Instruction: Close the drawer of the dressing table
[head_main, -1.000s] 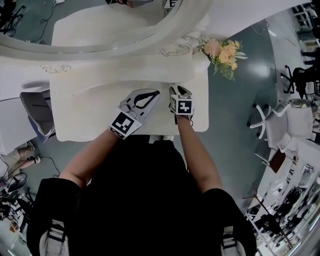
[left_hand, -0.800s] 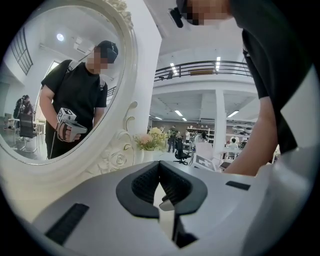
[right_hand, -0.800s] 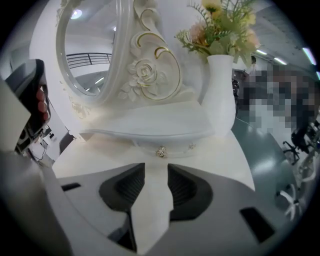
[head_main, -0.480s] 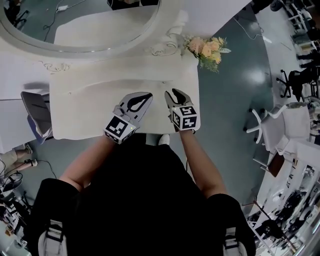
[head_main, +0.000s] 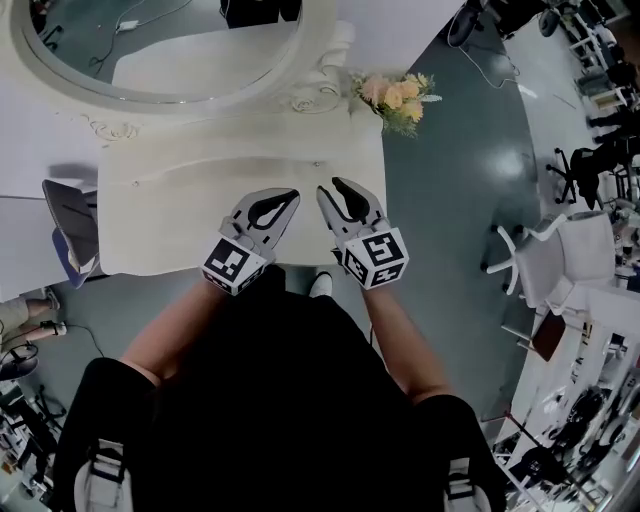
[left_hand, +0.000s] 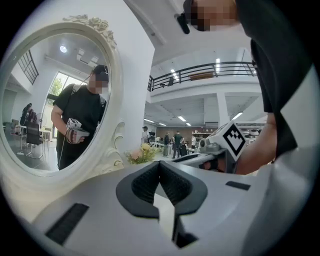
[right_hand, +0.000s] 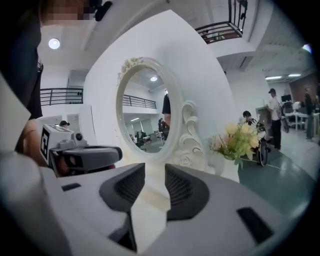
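- One dressing table (head_main: 330, 150) stands in front of the person; its drawer is out of sight under the tabletop (head_main: 170, 215).
- Two hand-held grippers are side by side over the front part of the tabletop, close together but apart.
- The left hand-held gripper (head_main: 288, 196) has its jaws together, with nothing between them.
- The right hand-held gripper (head_main: 330, 187) has its jaws apart and empty.
- One oval mirror (head_main: 160, 50) rises at the back.
- One bunch of flowers (head_main: 392, 95) stands at the back right corner.

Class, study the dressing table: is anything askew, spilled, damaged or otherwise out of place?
Nothing stands out. On the dressing table, the flowers stand upright beside the mirror, and nothing juts past the front edge.
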